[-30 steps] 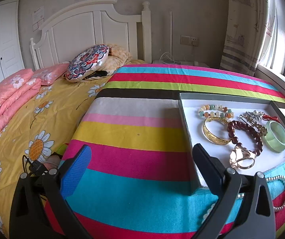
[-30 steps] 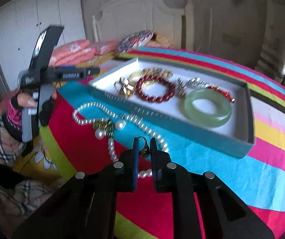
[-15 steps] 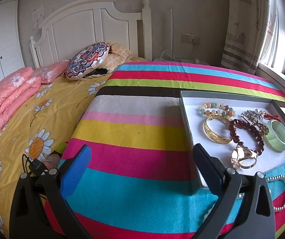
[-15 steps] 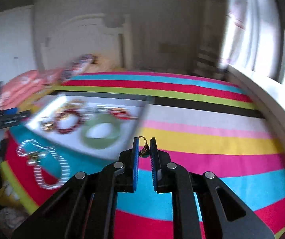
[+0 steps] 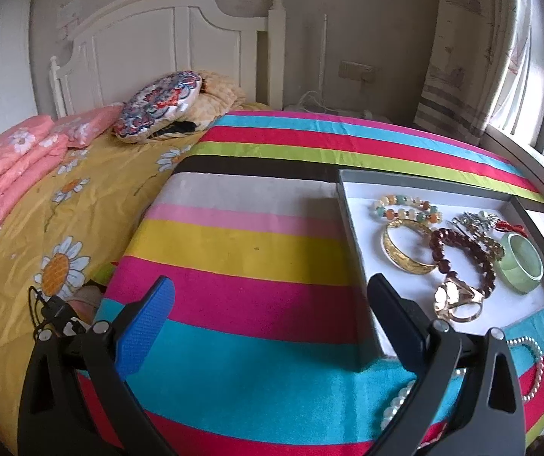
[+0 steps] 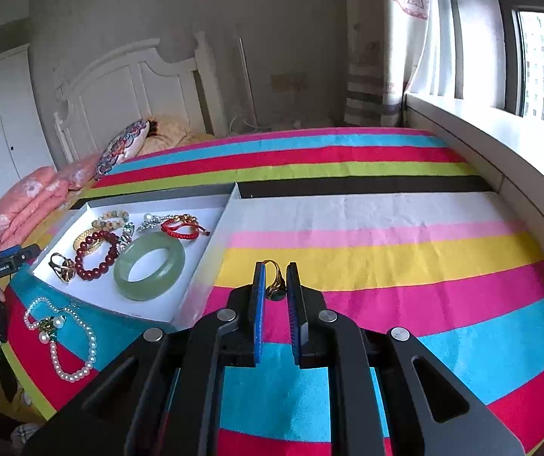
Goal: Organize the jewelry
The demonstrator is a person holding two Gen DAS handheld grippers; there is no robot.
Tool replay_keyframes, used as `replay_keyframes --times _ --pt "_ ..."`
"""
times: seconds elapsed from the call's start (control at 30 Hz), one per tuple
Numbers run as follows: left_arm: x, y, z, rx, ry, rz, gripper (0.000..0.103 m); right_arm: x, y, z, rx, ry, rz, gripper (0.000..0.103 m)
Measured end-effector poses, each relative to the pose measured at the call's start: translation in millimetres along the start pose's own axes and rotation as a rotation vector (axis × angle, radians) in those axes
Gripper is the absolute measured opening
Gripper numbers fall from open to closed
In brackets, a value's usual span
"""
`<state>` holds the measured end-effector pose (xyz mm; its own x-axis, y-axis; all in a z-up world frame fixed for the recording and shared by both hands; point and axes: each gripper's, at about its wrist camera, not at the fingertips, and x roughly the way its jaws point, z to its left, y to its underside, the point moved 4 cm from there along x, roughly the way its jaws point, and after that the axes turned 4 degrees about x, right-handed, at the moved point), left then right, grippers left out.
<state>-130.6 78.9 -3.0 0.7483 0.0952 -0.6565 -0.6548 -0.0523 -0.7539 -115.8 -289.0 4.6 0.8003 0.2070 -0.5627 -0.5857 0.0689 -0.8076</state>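
Note:
A grey tray with a white floor (image 6: 211,224) (image 5: 351,228) lies on the striped bedspread. It holds a green jade bangle (image 6: 149,267) (image 5: 522,262), a dark red bead bracelet (image 6: 95,252) (image 5: 462,250), a gold bangle (image 5: 405,254), a gold ring (image 5: 458,302) and several other pieces. My right gripper (image 6: 275,285) is shut on a small gold ring with a green stone (image 6: 275,287), held above the bedspread right of the tray. A pearl necklace (image 6: 61,338) (image 5: 530,364) lies in front of the tray. My left gripper (image 5: 272,323) is open and empty, left of the tray.
The striped bedspread (image 6: 386,258) stretches to the right up to a window ledge (image 6: 500,144). Pillows (image 5: 158,104) and a white headboard (image 5: 158,49) stand at the far end. A yellow flowered quilt (image 5: 44,228) lies at left.
My right gripper has lifted the ring from beside the pearl necklace and swung right, so the tray now lies at its left. My left gripper has barely moved.

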Motion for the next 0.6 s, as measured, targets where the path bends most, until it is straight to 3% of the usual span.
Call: replay_keyframes --times 0.13,0.27,0.43,0.6 --pt "-10 1 -6 0.007 0.054 -0.011 0.1 1 0 0 0.001 -0.004 0.004 0.013" --pt "-28 12 -38 0.077 0.146 0.005 0.1 5 0 0 0.01 -0.015 0.02 0.013" --pt "-55 34 -89 0.275 0.131 -0.031 0.1 0 2 3 -0.011 -0.016 0.0 0.013" --pt "-57 45 -98 0.317 0.151 -0.016 0.099 0 2 5 -0.024 -0.009 0.002 0.013"
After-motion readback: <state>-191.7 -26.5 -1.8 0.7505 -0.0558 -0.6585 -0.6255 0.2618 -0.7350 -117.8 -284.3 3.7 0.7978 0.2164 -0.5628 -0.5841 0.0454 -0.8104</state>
